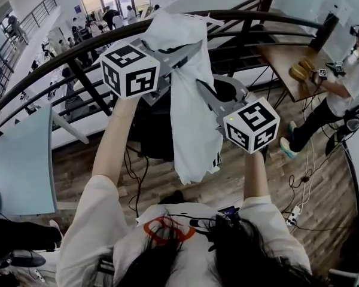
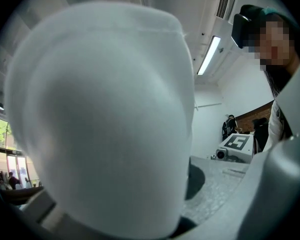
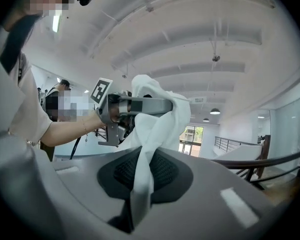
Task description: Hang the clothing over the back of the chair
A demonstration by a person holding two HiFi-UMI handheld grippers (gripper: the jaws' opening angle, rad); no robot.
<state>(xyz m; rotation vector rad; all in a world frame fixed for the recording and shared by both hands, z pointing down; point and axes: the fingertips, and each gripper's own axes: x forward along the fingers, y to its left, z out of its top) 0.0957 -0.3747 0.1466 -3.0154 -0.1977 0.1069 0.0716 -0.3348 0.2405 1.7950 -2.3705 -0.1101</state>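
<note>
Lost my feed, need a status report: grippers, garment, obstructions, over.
Left gripper, right gripper: jaws shut on white garment. Garment held high, hanging free, not draped yet. Railing ahead.

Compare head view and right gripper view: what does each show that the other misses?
Head view only: the right claw's marker cube and the white garment's lower end hanging free below both claws.
Right gripper view only: the ceiling with its lamps, and a strip of the garment pinched between the right claw's jaws.
Both: the garment spanning the two claws, the left claw shut on it, and the curved railing.
</note>
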